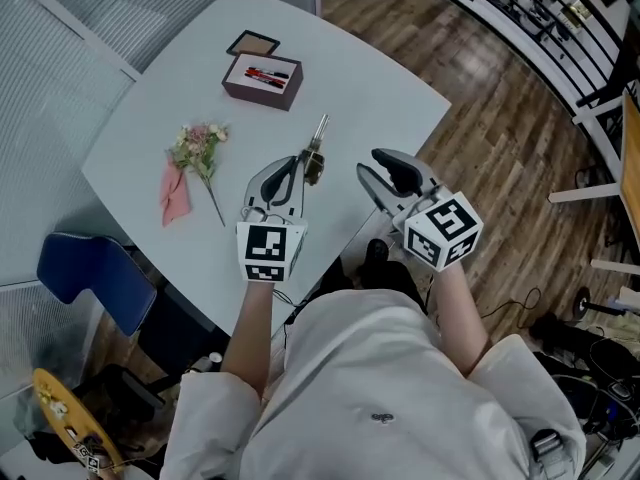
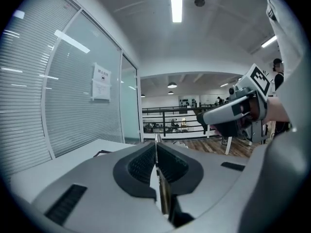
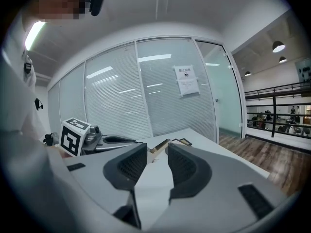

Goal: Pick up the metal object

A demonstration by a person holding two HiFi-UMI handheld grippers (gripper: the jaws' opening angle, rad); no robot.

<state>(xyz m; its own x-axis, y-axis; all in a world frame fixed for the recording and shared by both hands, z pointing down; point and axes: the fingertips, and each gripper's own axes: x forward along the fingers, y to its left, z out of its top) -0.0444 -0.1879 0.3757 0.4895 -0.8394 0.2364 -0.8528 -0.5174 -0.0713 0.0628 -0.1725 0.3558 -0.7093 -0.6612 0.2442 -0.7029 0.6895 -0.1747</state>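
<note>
As the left tool [image 1: 296,164] clamps it, the metal object [image 1: 314,158] protrudes.

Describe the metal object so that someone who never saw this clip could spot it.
Find the white table, then the left claw over its near edge. The metal object is the slim shiny strip clamped in that claw, poking past its tips. Unlike the flower sprig at its left and the dark box farther back, it is held.
</note>
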